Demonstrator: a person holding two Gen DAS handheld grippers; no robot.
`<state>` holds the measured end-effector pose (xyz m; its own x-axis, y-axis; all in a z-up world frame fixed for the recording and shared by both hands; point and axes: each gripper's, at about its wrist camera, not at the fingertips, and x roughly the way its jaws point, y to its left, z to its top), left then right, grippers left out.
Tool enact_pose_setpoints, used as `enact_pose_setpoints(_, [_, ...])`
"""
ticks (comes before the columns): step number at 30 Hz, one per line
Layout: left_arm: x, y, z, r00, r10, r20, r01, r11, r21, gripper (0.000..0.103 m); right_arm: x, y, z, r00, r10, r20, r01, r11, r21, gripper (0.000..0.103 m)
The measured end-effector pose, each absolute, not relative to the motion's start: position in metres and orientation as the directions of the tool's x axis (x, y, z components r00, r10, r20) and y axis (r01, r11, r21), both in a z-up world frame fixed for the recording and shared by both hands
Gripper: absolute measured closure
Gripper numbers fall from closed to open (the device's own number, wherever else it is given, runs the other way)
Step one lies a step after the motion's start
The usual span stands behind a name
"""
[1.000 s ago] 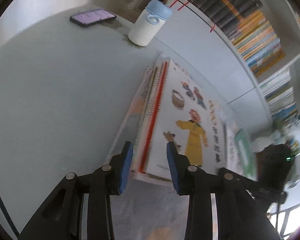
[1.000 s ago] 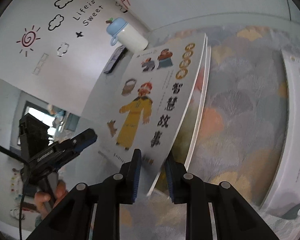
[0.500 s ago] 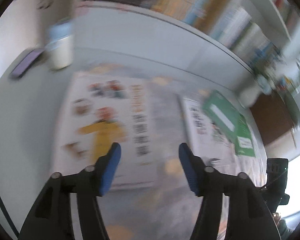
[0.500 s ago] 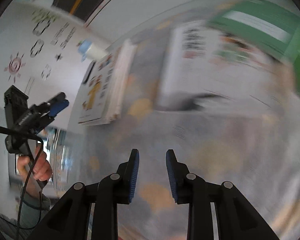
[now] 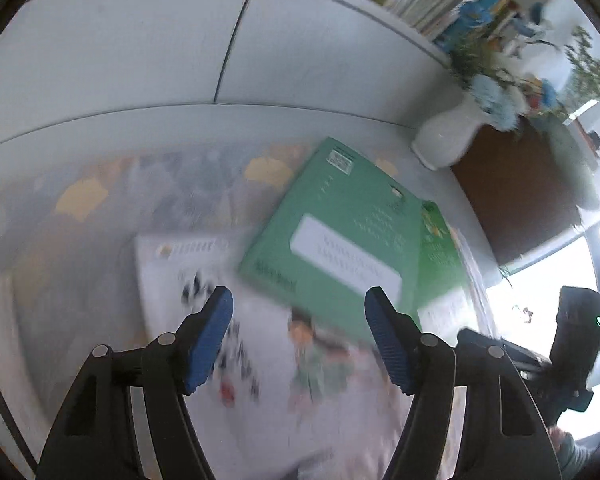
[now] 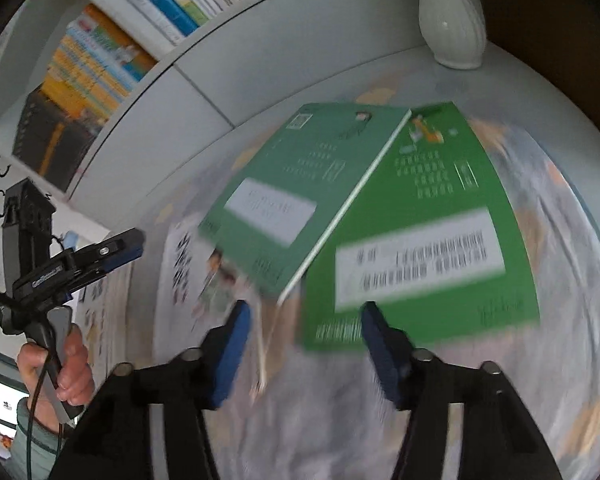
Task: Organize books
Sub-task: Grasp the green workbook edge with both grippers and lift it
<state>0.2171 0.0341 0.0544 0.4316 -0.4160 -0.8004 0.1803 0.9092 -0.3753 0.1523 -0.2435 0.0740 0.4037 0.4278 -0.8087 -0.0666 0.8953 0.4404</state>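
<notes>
On the patterned cloth point(image 5: 80, 200), both grippers, left point(image 5: 299, 336) and right point(image 6: 305, 344), are now hovering over the green books point(image 6: 420, 216), storybook released; jaws have just been opening, holding nothing.

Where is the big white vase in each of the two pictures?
Left wrist view: the white vase stands upper right, at the table's far corner, with flowers in it.
Right wrist view: the vase stands at the top, right of centre; its flowers are mostly cut off by the picture's edge.
Shared landmark: the tilted green book lies just in front of the vase in both views.
</notes>
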Motion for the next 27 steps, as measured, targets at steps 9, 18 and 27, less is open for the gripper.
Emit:
enact_pose_setpoints(9, [0.264, 0.010, 0.016, 0.412, -0.325, -0.851, 0.139, 0.946, -0.294, 0.037, 0.197, -0.229, 0.041, 0.377, 0.431, -0.820, -0.082, 0.897, 0.434, 0.070])
enact_pose_setpoints(18, [0.236, -0.013, 0.017, 0.325, -0.370, -0.871, 0.265, 0.919, -0.292, 0.033, 0.203, -0.231, 0.036, 0.359, 0.503, -0.786, -0.109, 0.859, 0.500, 0.070])
enact_pose_setpoints(27, [0.119, -0.019, 0.013, 0.247, -0.486, -0.839, 0.301, 0.861, -0.410, 0.033, 0.129, -0.273, 0.041, 0.296, 0.496, -0.816, -0.058, 0.863, 0.503, 0.070])
